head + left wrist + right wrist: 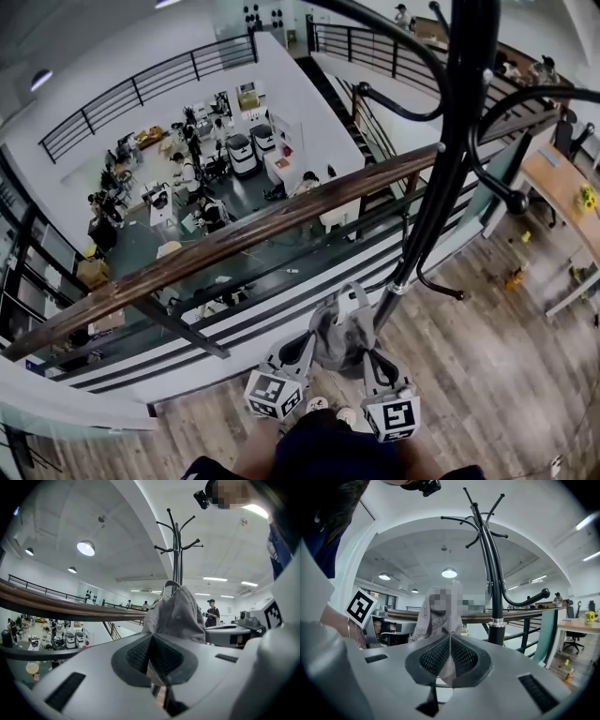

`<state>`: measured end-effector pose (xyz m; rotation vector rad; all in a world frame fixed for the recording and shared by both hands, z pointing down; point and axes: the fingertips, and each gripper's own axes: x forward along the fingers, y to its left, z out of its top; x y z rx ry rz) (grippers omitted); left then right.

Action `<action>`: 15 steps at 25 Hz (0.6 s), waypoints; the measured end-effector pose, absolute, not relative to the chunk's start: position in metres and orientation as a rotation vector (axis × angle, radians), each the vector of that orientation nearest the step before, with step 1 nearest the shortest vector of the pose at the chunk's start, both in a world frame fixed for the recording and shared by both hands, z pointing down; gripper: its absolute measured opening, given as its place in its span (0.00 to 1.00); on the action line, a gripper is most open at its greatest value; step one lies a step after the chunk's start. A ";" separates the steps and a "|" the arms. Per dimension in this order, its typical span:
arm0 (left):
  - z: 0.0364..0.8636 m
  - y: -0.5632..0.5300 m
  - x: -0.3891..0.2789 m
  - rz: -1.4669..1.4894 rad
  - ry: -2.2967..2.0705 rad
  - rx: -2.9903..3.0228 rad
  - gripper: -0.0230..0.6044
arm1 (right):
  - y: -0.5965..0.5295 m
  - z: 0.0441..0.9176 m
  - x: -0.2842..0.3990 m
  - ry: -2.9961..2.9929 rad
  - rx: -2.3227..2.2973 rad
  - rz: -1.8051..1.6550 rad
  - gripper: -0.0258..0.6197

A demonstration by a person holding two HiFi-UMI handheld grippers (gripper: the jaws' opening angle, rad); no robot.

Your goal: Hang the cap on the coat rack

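Note:
A grey cap (341,330) hangs between my two grippers, just in front of the black coat rack (439,178). My left gripper (307,345) is shut on the cap's left edge and my right gripper (368,360) is shut on its right edge. In the left gripper view the cap (180,613) rises from the shut left gripper (151,643), with the coat rack (177,550) and its curved hooks behind and above it. In the right gripper view the cap (437,620) stands over the shut right gripper (450,641), left of the coat rack's pole (493,573).
A wooden handrail (234,242) on a glass balustrade runs just beyond the rack, with an open atrium and people far below. A desk (561,187) with yellow flowers stands at the right on the wooden floor (487,375). A person (212,612) stands in the background.

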<state>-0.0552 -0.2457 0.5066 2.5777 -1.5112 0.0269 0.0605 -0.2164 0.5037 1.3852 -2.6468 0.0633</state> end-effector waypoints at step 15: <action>0.540 -0.275 -0.037 0.114 -1.365 2.556 0.05 | -0.234 0.535 0.075 -2.504 1.442 0.103 0.07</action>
